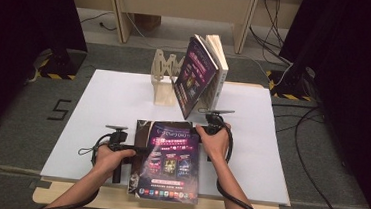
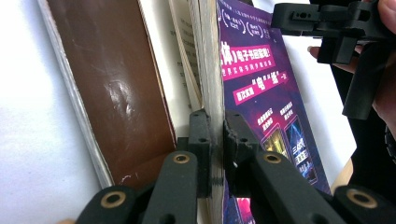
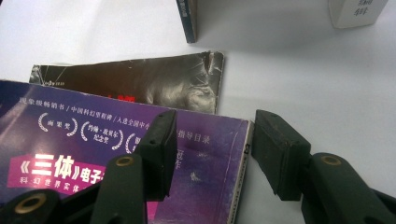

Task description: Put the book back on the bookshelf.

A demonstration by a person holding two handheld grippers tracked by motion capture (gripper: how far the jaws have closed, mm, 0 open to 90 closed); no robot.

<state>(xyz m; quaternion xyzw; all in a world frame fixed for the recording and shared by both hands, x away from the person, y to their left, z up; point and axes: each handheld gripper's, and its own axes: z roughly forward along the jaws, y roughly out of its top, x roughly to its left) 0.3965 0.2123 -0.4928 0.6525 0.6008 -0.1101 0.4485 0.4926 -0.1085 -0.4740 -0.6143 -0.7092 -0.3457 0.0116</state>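
Observation:
A purple-covered book (image 1: 169, 158) lies near the table's front edge on top of a dark-covered book (image 1: 143, 131). My left gripper (image 1: 137, 150) comes in from the left. In the left gripper view it (image 2: 218, 135) is shut on the purple book (image 2: 261, 88), clamping its page block and cover at the edge. The dark book's brown surface (image 2: 116, 84) lies beside it. My right gripper (image 1: 206, 129) is at the purple book's far right corner. In the right gripper view it (image 3: 215, 140) stands open. One jaw is over the purple cover (image 3: 93, 154), the other beside the edge, neither pressing.
Two books stand leaning at the back: a purple one (image 1: 195, 77) and a white one (image 1: 219, 62), beside a wooden rack (image 1: 165, 78). The white tabletop (image 1: 108, 103) spreads left and right of the books. Cables trail from both grippers toward the front edge.

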